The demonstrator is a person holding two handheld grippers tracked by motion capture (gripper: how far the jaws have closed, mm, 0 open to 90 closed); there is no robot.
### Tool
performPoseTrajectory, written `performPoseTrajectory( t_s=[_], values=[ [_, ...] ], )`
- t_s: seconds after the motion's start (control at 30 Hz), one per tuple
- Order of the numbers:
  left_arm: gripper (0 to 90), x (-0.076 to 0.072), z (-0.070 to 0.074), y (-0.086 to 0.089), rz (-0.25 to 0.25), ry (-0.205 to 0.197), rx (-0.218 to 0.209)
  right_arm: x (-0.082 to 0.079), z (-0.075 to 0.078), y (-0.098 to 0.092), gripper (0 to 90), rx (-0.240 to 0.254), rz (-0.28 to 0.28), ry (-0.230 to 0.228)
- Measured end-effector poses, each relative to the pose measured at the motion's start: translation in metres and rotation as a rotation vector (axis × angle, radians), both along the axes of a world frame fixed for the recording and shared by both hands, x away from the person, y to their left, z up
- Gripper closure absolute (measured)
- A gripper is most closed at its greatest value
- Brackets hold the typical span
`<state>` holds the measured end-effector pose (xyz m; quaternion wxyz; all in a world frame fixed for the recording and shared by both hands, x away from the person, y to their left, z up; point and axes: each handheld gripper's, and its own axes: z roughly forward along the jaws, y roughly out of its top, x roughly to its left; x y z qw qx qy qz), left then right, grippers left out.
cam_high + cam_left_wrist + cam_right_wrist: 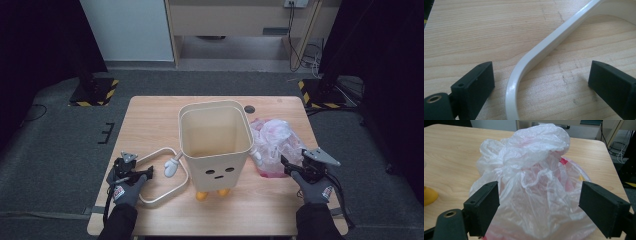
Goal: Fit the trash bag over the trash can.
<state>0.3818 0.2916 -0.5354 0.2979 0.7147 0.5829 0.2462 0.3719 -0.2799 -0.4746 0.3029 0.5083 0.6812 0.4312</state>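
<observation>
Facing the crumpled plastic bag (529,177) head-on, my right gripper (292,169) has its jaws spread wide with nothing pinched between them; the film bulges in the gap but the pads do not press on it. I take the cream bin (215,145) with the little face as my landmark: the bag lies just to the right of the bin, touching or nearly touching its wall, and my right gripper sits at the bag's near edge, a little farther right of the bin. The bag's heap runs away from me toward the far edge of the table (150,107), its gathered top beyond my pads, so I judge the coming move to be a short push straight ahead and a close on the bunched film. My left gripper (136,175) rests well to the left of the bin, jaws equally wide and empty, straddling the white hoop (541,50) that lies flat on the wood left of the bin without gripping it. My right hand is plainly the nearer one to the bag; the left has the bin in its way
</observation>
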Motion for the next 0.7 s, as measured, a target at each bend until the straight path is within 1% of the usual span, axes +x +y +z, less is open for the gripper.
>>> performPoseTrajectory(
  t_s=[0.07, 0.1, 0.17, 0.2, 0.23, 0.3, 0.33, 0.4, 0.43, 0.47, 0.53, 0.57, 0.63, 0.67, 0.7],
  values=[
    [5.7, 0.0, 0.0, 0.0, 0.0, 0.0, 0.0, 0.007, 0.0, 0.002, 16.4, 0.01, -0.004, 0.009],
    [5.5, 0.0, 0.0, 0.0, 0.0, 0.001, 0.0, 0.014, -0.001, 0.005, 16.4, 0.016, -0.01, 0.013],
    [5.4, 0.0, 0.0, 0.0, 0.0, 0.002, 0.0, 0.022, 0.0, 0.008, 16.4, 0.024, -0.007, 0.012],
    [5.4, 0.0, 0.0, 0.0, 0.001, 0.001, 0.0, 0.022, 0.0, 0.008, 16.4, 0.024, -0.007, 0.012],
    [5.4, 0.0, 0.0, 0.0, 0.001, 0.001, 0.0, 0.029, 0.002, 0.011, 16.3, 0.032, -0.011, 0.016],
    [5.3, 0.0, 0.0, 0.0, 0.001, 0.002, 0.0, 0.036, 0.003, 0.013, 16.3, 0.04, -0.015, 0.017],
    [5.3, 0.0, 0.0, 0.0, 0.001, 0.002, 0.0, 0.036, 0.003, 0.013, 16.3, 0.04, -0.015, 0.017],
    [5.2, 0.0, 0.0, 0.0, 0.001, 0.002, 0.0, 0.043, 0.006, 0.015, 16.1, 0.048, -0.02, 0.026],
    [4.9, 0.001, 0.0, 0.0, 0.001, 0.002, 0.0, 0.049, 0.006, 0.018, 16.1, 0.068, -0.026, 0.02],
    [4.9, 0.001, 0.0, -0.001, 0.001, 0.002, 0.0, 0.052, 0.007, 0.019, 16.2, 0.08, -0.027, 0.025],
    [4.8, 0.001, 0.0, -0.001, 0.001, 0.003, 0.0, 0.054, 0.007, 0.021, 16.2, 0.087, -0.022, 0.025],
    [4.6, 0.001, 0.0, -0.001, 0.0, 0.003, 0.0, 0.059, 0.006, 0.027, 16.3, 0.073, -0.013, 0.029],
    [4.6, 0.001, 0.0, -0.001, 0.0, 0.003, 0.0, 0.062, 0.005, 0.03, 16.5, 0.069, -0.012, 0.031],
    [4.6, 0.001, 0.0, -0.001, 0.0, 0.003, 0.0, 0.066, 0.002, 0.034, 17.8, 0.058, -0.025, 0.046],
    [4.6, 0.001, 0.0, -0.001, 0.0, 0.003, 0.0, 0.066, 0.002, 0.034, 17.8, 0.058, -0.025, 0.046]
  ],
)
